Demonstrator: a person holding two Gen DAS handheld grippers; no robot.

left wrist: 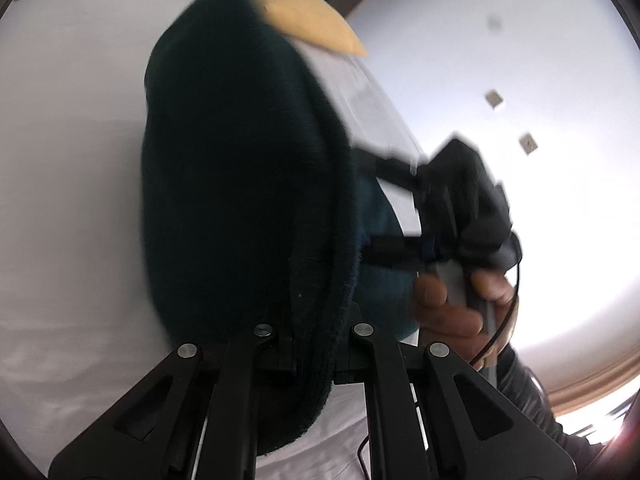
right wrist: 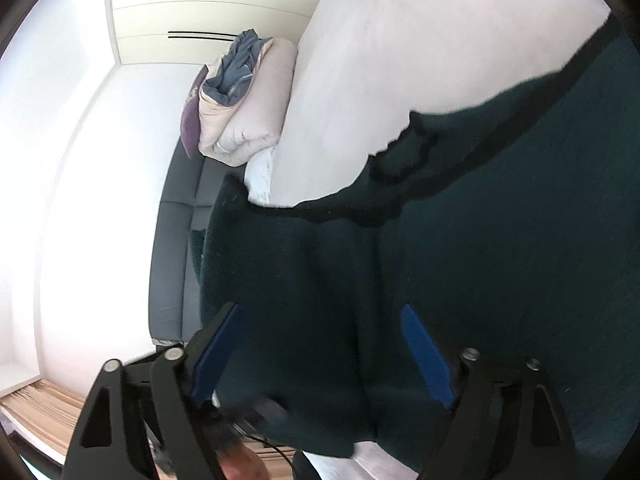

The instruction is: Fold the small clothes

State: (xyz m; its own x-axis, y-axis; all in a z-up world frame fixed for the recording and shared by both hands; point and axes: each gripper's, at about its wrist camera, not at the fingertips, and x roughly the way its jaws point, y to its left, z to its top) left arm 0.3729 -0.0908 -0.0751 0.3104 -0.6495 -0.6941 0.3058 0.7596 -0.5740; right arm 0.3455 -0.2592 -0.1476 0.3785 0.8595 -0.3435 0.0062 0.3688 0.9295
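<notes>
Left gripper point(left wrist: 314, 360) is clamped on the hem of the dark green knit garment point(left wrist: 240, 184); cloth bunches between its closed jaws at bottom centre of the left wrist view and hangs up and away over the white bed sheet point(left wrist: 68, 200). Right gripper point(right wrist: 320, 360) has its jaws spread wide, blue pads point(right wrist: 426, 356) clear of the fabric on both sides, with the garment point(right wrist: 500, 260) filling the lower right of that frame in front of them. So I read the right side as released, left carrying.

Step looks like bringing one edge over for a fold. To do it well: keep the left pinch tight on the hem, carry it across low over the sheet so the cloth doesn't balloon, line the carried edge up with the far edge before letting go. Right should pin or re-grab the opposite corner first, else the whole piece drags.

View differences:
- Left wrist: shows the right gripper point(left wrist: 460, 216) and the person's hand point(left wrist: 452, 300) on it at centre right, plus something yellow point(left wrist: 312, 20) at top. Heavy blur.
- Right wrist: shows a rolled pink duvet point(right wrist: 248, 108) at upper centre, wardrobe point(right wrist: 208, 4) behind, grey sofa point(right wrist: 176, 240) at left. Left gripper not visible here.
</notes>
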